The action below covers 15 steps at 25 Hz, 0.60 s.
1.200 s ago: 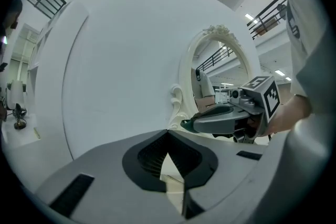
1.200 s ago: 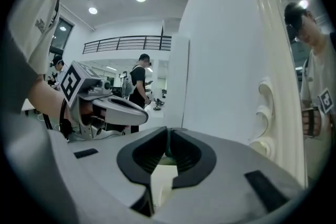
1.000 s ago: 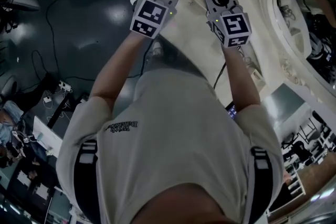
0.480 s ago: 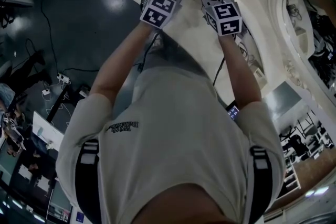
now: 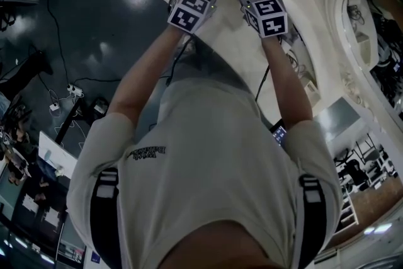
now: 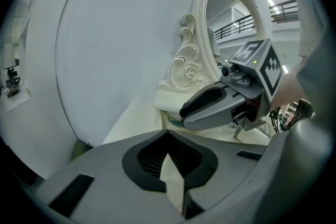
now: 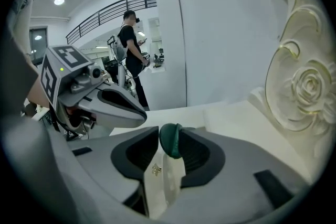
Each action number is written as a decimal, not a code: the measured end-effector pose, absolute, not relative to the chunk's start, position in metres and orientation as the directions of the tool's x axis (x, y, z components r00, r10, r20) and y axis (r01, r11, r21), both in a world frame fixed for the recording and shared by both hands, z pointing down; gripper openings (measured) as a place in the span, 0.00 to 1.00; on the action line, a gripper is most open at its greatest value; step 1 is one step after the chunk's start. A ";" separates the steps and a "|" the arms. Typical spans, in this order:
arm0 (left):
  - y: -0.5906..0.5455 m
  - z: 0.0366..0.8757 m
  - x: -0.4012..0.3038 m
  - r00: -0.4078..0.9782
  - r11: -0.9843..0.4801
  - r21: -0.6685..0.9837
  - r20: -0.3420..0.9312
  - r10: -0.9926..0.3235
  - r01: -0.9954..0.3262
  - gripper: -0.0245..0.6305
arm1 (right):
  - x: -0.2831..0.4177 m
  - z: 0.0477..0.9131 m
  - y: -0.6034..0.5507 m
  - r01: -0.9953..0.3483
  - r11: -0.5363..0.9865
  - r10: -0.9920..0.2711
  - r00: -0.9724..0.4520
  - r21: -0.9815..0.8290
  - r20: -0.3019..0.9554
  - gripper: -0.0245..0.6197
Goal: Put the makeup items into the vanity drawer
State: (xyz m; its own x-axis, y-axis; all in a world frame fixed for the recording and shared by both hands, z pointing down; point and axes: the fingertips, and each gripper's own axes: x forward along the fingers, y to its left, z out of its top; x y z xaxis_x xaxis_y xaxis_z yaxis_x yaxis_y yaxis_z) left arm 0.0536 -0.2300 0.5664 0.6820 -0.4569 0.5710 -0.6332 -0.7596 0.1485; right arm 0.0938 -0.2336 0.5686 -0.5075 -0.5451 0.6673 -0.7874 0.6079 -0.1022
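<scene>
- The right tool (image 7: 168,134) is standing released: its jaws have just been opening, and a small dark green makeup item (image 7: 170,145) is sitting between their tips.
- The green item is leaning against the pad on the picture's right. It is hanging just over the cream worktop (image 7: 231,113). Whether the drawer is lying under it, I cannot tell.
- In the left gripper view, a green sliver is peeking out beneath the right tool's tip, right at a cream edge.
- The left tool (image 6: 168,136) is staying clenched on nothing, its tips meeting and only bare worktop showing through the narrow gap behind them.
- In the head view both tools are pointing side by side at the near corner of the worktop, close together but not touching.
- The carved mirror frame (image 5: 327,9) is rising just beyond the right tool, and a carved rose (image 7: 307,86) is showing at its base.
- A person (image 7: 131,50) in dark clothes is standing far back in the room, well apart from the worktop.
</scene>
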 end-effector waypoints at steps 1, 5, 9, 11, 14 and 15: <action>-0.229 0.567 0.054 0.682 -0.759 0.151 0.572 -0.455 -0.634 0.06 | 0.095 0.569 -0.234 -0.789 0.605 -0.545 -0.506 -0.104 0.669 0.23; -0.228 0.568 0.053 0.680 -0.756 0.154 0.574 -0.456 -0.637 0.06 | 0.096 0.572 -0.234 -0.790 0.601 -0.536 -0.509 -0.118 0.673 0.28; -0.227 0.566 0.050 0.676 -0.753 0.151 0.575 -0.460 -0.641 0.06 | 0.094 0.572 -0.231 -0.792 0.600 -0.538 -0.508 -0.118 0.673 0.27; -0.226 0.566 0.048 0.674 -0.751 0.151 0.576 -0.462 -0.643 0.06 | 0.093 0.573 -0.229 -0.791 0.599 -0.535 -0.508 -0.121 0.675 0.27; -0.226 0.566 0.046 0.673 -0.749 0.149 0.575 -0.465 -0.645 0.06 | 0.091 0.574 -0.226 -0.790 0.600 -0.534 -0.510 -0.123 0.674 0.25; -0.226 0.566 0.046 0.673 -0.749 0.148 0.574 -0.467 -0.646 0.06 | 0.091 0.574 -0.226 -0.790 0.601 -0.535 -0.510 -0.122 0.674 0.25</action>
State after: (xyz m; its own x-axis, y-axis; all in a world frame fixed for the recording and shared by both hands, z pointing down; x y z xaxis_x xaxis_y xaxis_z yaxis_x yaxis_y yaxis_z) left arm 0.0461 -0.2256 0.5657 0.6726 -0.4671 0.5740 -0.6462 -0.7486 0.1481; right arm 0.0910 -0.2257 0.5738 -0.5105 -0.5345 0.6736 -0.7900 0.6009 -0.1219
